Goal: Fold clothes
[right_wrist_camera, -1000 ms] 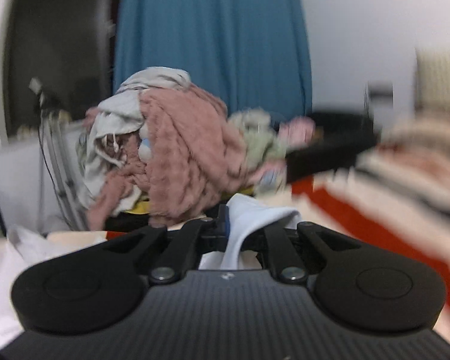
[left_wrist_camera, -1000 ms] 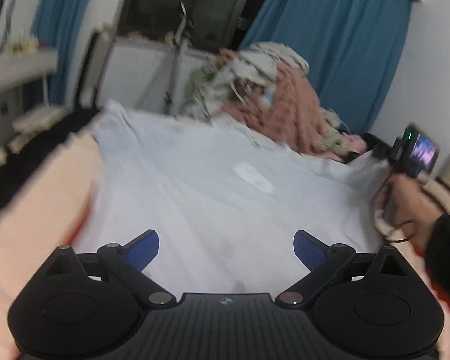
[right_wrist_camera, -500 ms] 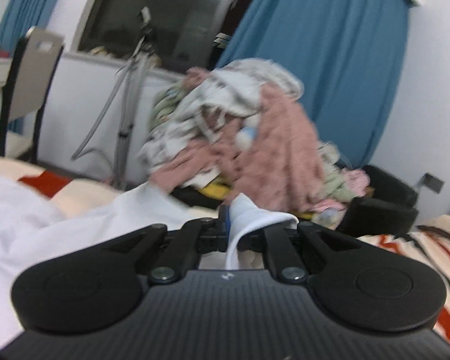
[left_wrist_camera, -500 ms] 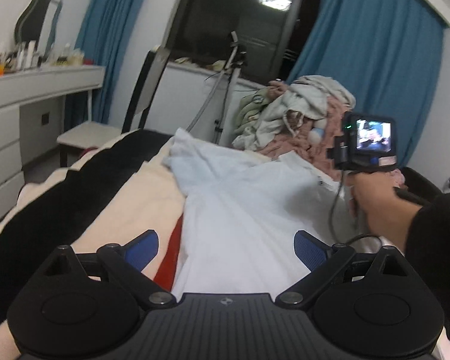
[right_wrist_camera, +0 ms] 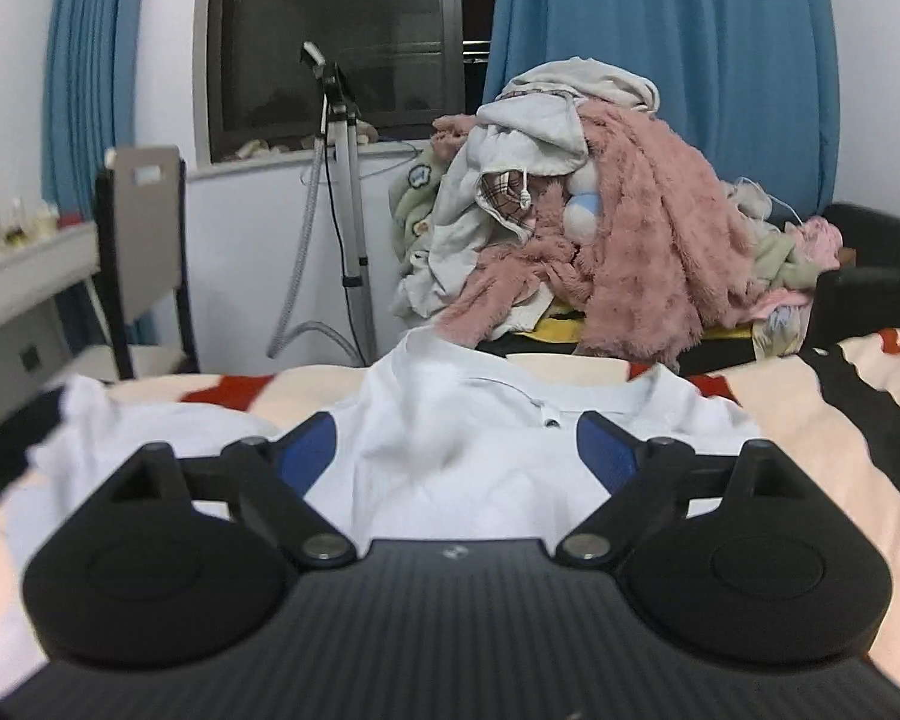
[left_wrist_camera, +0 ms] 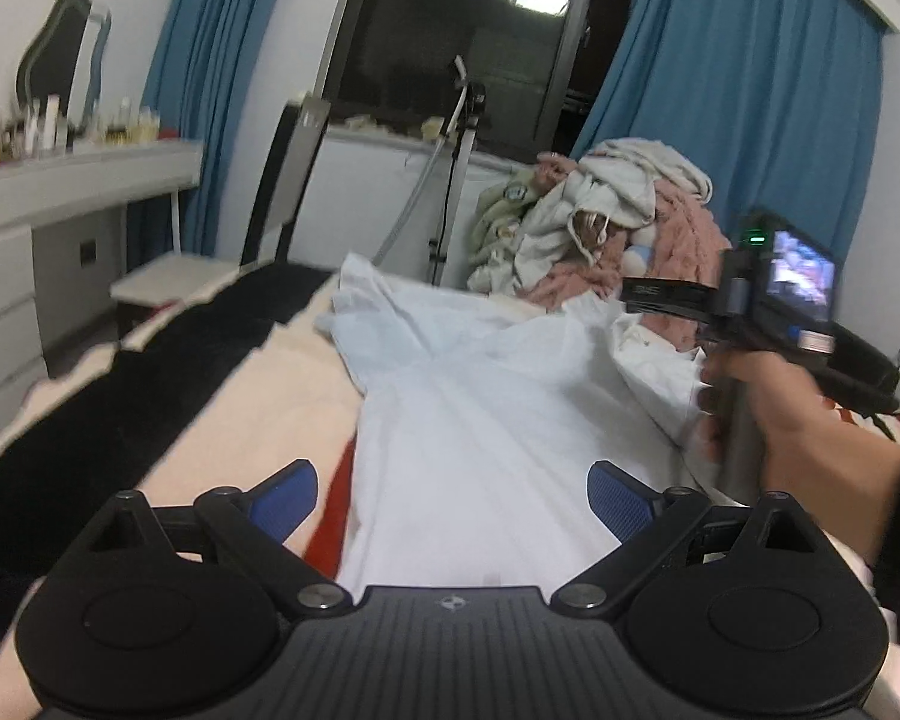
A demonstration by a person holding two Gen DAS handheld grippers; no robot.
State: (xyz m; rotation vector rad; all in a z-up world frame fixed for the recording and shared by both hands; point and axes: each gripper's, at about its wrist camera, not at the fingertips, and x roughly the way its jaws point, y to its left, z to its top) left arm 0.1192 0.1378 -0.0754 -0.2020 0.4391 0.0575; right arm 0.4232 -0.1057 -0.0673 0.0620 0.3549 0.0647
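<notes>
The white shirt [right_wrist_camera: 468,456] is lying spread along the bed [right_wrist_camera: 810,408], collar toward the laundry pile [right_wrist_camera: 600,228], while both hand-held grippers, left [left_wrist_camera: 453,498] and right [right_wrist_camera: 456,450], are hovering open-jawed above it, gripping nothing, likely readying a fold.

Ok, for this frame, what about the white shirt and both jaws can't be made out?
- White shirt hem: left wrist view, hidden behind the left gripper body.
- Shirt's lower half: right wrist view, hidden behind the right gripper body.
- Right gripper's jaws: left wrist view, blurred.
- Dresser bottles: too small.
</notes>
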